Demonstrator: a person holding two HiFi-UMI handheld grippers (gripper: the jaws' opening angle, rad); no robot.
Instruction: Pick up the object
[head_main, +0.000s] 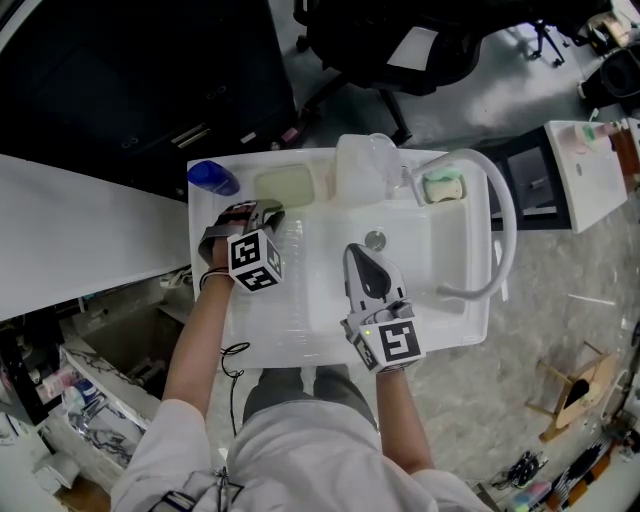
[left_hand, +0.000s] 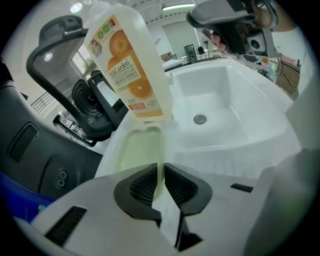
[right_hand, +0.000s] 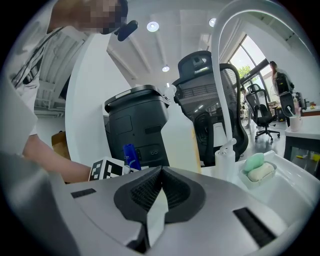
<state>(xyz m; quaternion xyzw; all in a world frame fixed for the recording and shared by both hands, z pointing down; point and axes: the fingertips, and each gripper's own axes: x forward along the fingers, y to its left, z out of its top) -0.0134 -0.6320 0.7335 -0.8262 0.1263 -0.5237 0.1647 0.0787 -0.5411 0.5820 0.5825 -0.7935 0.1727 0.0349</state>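
Note:
A translucent plastic jug (left_hand: 127, 65) with an orange-fruit label stands upright on the sink's back ledge (head_main: 365, 168), left of the faucet base. My left gripper (left_hand: 161, 172) hovers over the left rim (head_main: 268, 208), in front of a shallow yellowish tray (left_hand: 137, 150). It is well short of the jug. Its jaws stand almost together with only a thin slit and nothing between them. My right gripper (head_main: 360, 255) hangs over the basin near the drain (head_main: 375, 240). In the right gripper view that gripper (right_hand: 161, 175) is shut and empty, and the jug (right_hand: 182, 145) shows edge-on behind it.
The white sink (head_main: 455, 330) has a tall curved faucet (head_main: 495, 215) on its right. A soap dish (head_main: 443, 186) with green and pale soap sits at the back right. A blue bottle (head_main: 212, 178) lies at the back left corner. A black office chair (head_main: 400, 40) stands behind.

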